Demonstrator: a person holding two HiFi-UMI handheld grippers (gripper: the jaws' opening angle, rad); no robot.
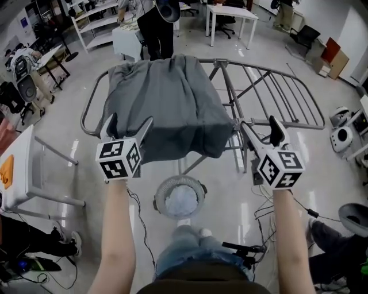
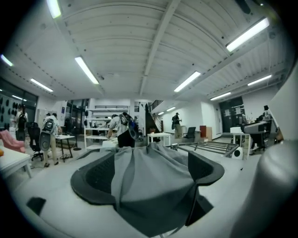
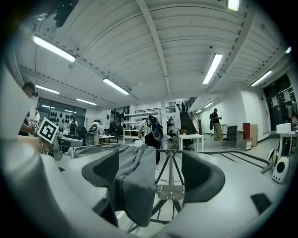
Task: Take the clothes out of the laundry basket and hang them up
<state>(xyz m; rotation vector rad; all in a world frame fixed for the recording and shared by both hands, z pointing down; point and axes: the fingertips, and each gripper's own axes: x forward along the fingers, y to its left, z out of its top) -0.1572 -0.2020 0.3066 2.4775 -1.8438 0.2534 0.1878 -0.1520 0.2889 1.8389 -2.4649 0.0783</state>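
A grey garment lies draped over the left part of a metal drying rack. My left gripper is at the garment's lower left edge, jaws wide apart. In the left gripper view the grey cloth fills the gap between them, and the pads do not press on it. My right gripper is open by the garment's right corner; its own view shows the cloth's edge hanging before the left jaw and the rack's frame between the jaws. On the floor between my arms stands the round laundry basket with pale clothes inside.
A white table stands at the left. A person in dark clothes stands behind the rack, near shelves and white tables. Cables trail on the floor at my right foot. White devices sit at the right.
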